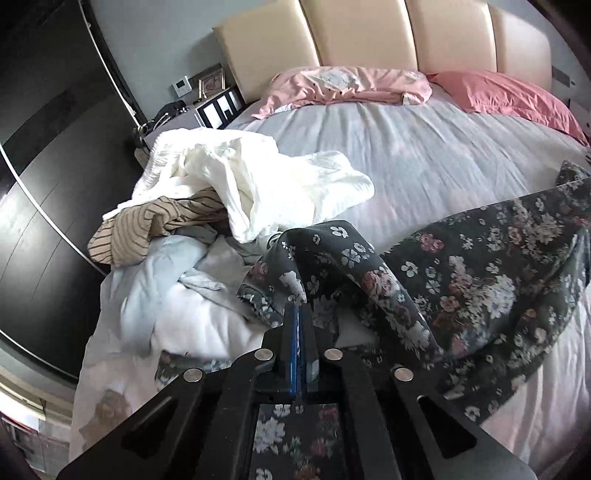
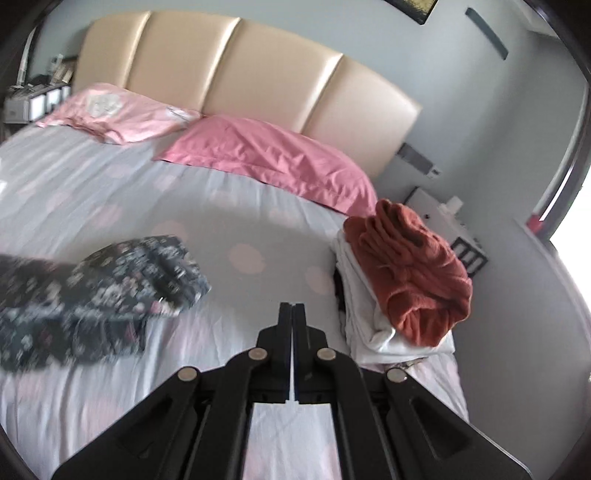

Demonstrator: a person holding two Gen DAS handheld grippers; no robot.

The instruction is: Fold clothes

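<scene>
Dark floral knit, that's the piece in play. The garment [image 1: 461, 273] lies across the near part of the bed [image 1: 424, 155], and the left claw [image 1: 298, 306] is clamped on a fold of it right at the tips, cloth bunching up around the jaws and passing under them. From there the fabric runs off to the right and a bit toward the headboard [image 1: 369, 33], so its long axis goes roughly across the bed.

The right claw [image 2: 291, 306] has its jaws pressed together with nothing between them, over bare sheet. In its view the garment [image 2: 110, 291] sits off to the left, blurred, its free end well apart from the tips. So the left hand already has its end and the right one is the one that has to travel, I'd guess leftward to pick up the loose far end before any fold can happen. Folding itself looks barely started.

Surface is a soft pale sheet with faint pink dots, so cloth will drag and wrinkle a bit. Left of the garment there's a heap of unfolded stuff: white cloth [image 1: 251, 177], a striped top [image 1: 147, 225], pale blue pieces [image 1: 155, 273]. On the bed's right edge, a stack with a rust sweater [image 2: 410, 266] on white. Two pink pillows [image 2: 266, 155] by the headboard.
</scene>
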